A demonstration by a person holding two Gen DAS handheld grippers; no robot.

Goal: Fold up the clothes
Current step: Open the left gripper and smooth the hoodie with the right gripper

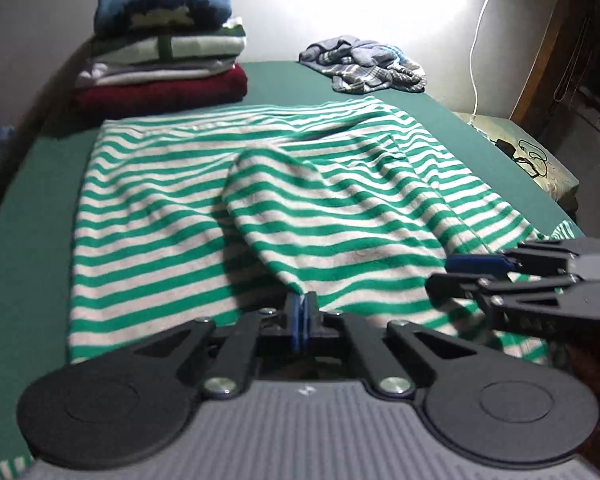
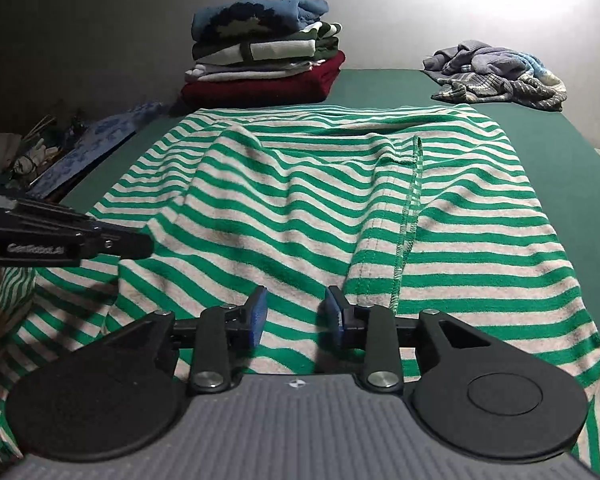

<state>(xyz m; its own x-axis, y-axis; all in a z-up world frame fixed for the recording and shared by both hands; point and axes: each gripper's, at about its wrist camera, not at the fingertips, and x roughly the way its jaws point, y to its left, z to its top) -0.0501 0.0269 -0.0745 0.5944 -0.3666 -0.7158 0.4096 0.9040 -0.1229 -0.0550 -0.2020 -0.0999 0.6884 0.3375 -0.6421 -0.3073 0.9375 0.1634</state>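
A: Nearest first. Left gripper, jaws fully together, blue pads pinching a fold of the green-and-white striped garment right at the tip. Cloth rises from the pinch into a soft ridge running toward 12 o'clock.

B: Right gripper?

A: Jaws partly apart, a clear gap between the blue pads. Striped cloth lies under and between them, but the pads do not press on it. No grip there. From the left wrist view it comes in at 3 o'clock, side-on, over the garment's near edge.

B: And the garment itself?

A: Spread over the green counter, covers most of the middle, rumpled, several ridges. Near edge hangs over the front of the counter toward both cameras. In the right wrist view a stitched green seam runs from about 1 o'clock down toward the right jaw.

B: Further back?

A: At 11 o'clock, a stack of folded clothes, dark red at the bottom, whites and a green-trimmed piece in the middle, a blue one on top. It sits just past the garment's far edge, near the wall. At 1 o'clock, a loose pile of blue-grey checked clothes, unfolded, apart from the striped one.

B: Anything else?

A: White cable hanging down the wall at 1 to 2 o'clock, bright glare behind it. Clutter off the counter's edges, too dim to sort out.
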